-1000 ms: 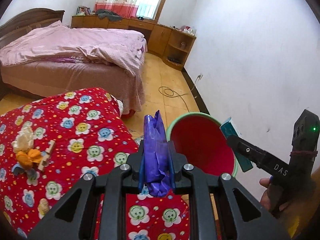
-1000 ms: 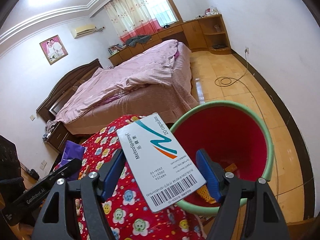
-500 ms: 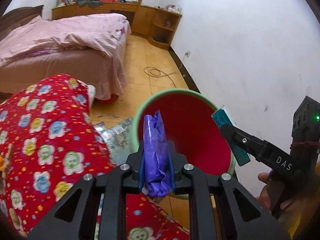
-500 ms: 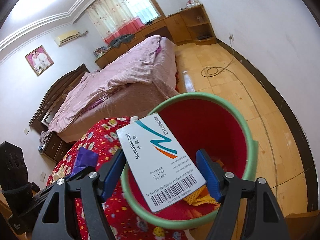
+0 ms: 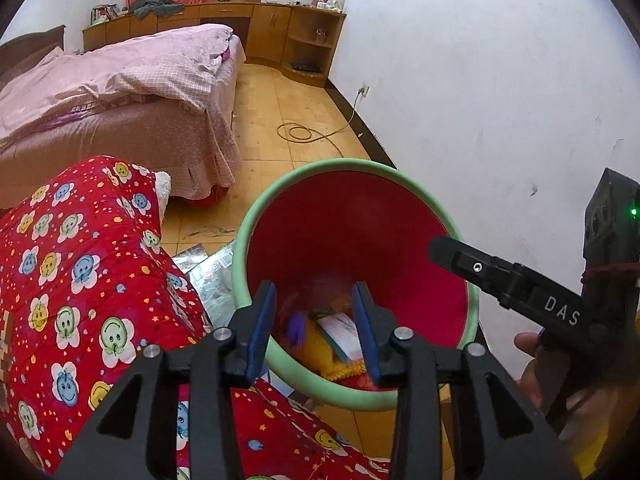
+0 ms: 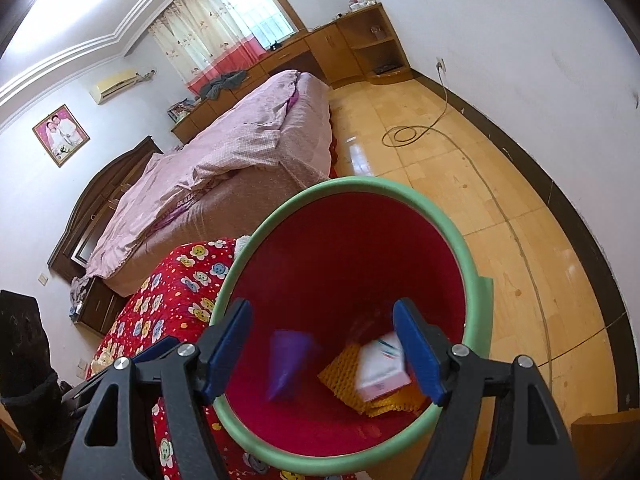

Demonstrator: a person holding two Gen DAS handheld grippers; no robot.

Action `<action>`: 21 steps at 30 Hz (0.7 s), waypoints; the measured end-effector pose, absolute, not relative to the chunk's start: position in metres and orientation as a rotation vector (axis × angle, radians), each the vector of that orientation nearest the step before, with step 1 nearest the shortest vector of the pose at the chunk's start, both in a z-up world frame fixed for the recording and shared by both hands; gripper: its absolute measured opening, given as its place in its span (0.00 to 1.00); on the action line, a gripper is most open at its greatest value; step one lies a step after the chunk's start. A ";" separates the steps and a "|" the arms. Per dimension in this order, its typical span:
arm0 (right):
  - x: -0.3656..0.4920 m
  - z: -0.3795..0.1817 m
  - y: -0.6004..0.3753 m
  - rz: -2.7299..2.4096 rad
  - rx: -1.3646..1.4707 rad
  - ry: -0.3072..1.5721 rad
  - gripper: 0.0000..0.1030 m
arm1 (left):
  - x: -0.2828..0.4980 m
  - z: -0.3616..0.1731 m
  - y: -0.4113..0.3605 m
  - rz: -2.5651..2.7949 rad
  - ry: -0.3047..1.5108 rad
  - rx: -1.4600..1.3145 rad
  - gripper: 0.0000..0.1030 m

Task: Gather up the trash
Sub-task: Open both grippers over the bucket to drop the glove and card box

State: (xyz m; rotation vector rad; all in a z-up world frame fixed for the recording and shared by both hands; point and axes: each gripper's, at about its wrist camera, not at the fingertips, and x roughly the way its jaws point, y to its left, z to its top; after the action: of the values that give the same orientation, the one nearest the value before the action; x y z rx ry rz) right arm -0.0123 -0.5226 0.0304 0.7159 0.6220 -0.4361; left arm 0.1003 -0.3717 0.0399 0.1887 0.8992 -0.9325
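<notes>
Both claws hang over the bin (image 6: 474, 276), and both stand apart with nothing between the pads: the left claw (image 5: 314, 328) and the right claw (image 6: 324, 350) are empty. Inside the bin, a blurred purple wrapper (image 6: 288, 364) and a small white box (image 6: 380, 372) sit low near the bottom, on or just above a yellow mesh sheet (image 6: 340, 376); the blur suggests they may be falling.

To finish this drop well, keep each claw wide and centred over the green rim until both pieces settle, then lift straight up so no finger clips the rim and tips the bin. After that, turn back to the red quilt (image 5: 80, 280) for whatever trash is left there.

Readable writing: "DAS" on the right claw's arm (image 5: 560, 310) in the left view. The box's print is too blurred to read.
</notes>
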 end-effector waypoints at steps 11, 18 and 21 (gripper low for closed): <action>-0.022 0.043 -0.511 -0.432 0.717 0.585 0.74 | 0.104 0.051 -0.340 -0.891 0.894 0.129 0.38; -0.024 0.054 -0.491 -0.399 0.707 0.570 0.74 | 0.107 0.060 -0.305 -0.842 0.875 0.093 0.38; -0.019 0.058 -0.479 -0.376 0.701 0.571 0.74 | 0.110 0.063 -0.285 -0.809 0.870 0.071 0.38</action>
State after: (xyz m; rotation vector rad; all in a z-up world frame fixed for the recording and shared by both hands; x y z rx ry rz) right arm -0.0194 -0.4787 0.0584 0.7007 0.5714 -0.3763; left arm 0.1103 -0.2851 0.0630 0.0709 0.8697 -0.8094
